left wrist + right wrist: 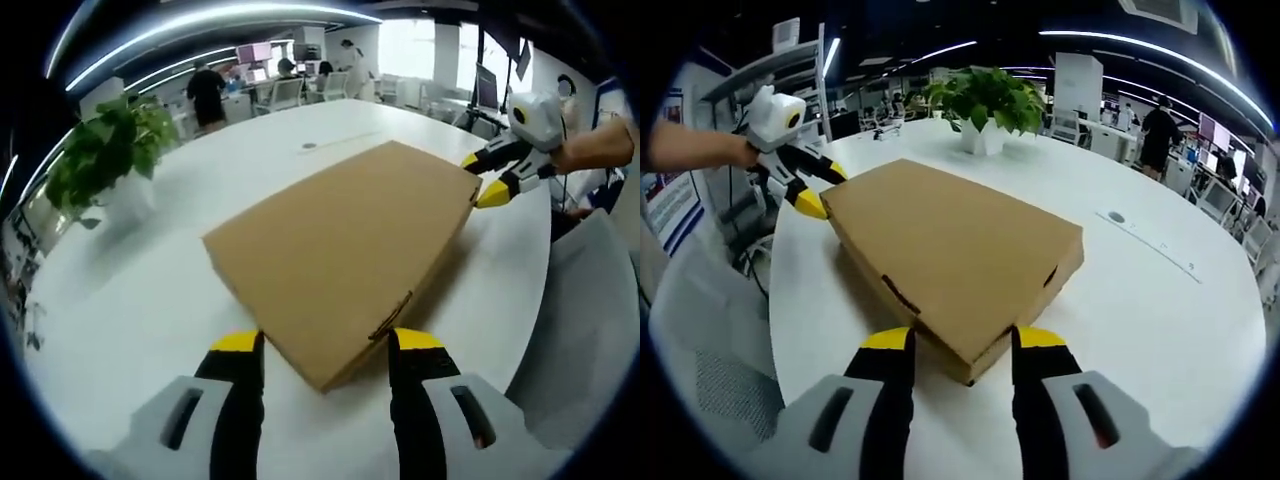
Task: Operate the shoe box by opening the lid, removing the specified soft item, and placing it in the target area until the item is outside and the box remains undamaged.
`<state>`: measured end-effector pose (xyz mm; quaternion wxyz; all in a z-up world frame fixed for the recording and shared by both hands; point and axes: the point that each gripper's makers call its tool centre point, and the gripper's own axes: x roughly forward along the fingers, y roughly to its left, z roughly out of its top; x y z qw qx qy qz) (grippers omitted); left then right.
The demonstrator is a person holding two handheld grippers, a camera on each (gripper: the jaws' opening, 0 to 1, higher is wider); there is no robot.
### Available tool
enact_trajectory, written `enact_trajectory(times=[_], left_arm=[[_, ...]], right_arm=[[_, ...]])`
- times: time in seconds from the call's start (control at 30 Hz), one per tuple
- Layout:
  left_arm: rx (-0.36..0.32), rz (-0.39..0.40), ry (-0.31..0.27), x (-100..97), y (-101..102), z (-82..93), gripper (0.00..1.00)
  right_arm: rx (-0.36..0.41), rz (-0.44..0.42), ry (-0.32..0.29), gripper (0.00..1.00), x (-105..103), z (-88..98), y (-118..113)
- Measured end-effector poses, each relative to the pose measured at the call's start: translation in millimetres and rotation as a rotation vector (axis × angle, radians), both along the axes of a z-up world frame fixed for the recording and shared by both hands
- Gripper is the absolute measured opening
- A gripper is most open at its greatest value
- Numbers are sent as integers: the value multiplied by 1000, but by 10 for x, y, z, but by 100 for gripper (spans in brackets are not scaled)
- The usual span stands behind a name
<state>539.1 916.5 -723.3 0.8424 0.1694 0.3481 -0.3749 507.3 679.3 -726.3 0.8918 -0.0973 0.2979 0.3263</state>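
Item 1: flat brown cardboard shoe box (345,255), lid closed, lying on the large white oval table (150,290), with 1 corner pointing at each gripper.

Item 2: left gripper (325,345), yellow-tipped black jaws spread wide, straddling the near corner of the box; contact with the cardboard cannot be told. It appears in the right gripper view at the far corner (810,190).

Item 3: right gripper (952,345), jaws likewise wide either side of the opposite corner, holding nothing. It appears in the left gripper view, held by a person's hand (590,145).

Step in hand, as judged: opening the lid, not yet begun. The next move calls for catching the lid edge without crushing the cardboard while the other gripper steadies the base.

Left gripper view adds: the front tuck tab (392,315). Right gripper view adds: side slots (898,293) and a grey mesh chair (710,380). A green potted plant (985,100) stands well apart from the box.
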Motion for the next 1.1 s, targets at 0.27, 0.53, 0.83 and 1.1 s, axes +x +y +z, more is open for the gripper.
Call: enact_trajectory(times=[0.27,0.53,0.83,1.1], left_arm=[[15,-24,8,-139,79,38,49],[35,-32,9,-221,165,41,50],[46,-33,13,-295,230,38,50],[61,-24,29,-324,241,33,50]], right_arm=[[11,12,6,32,-157,3,140],[21,18,8,31,-298,4,244],[21,36,4,30,-427,1,325],[18,39,0,30,-428,1,323]])
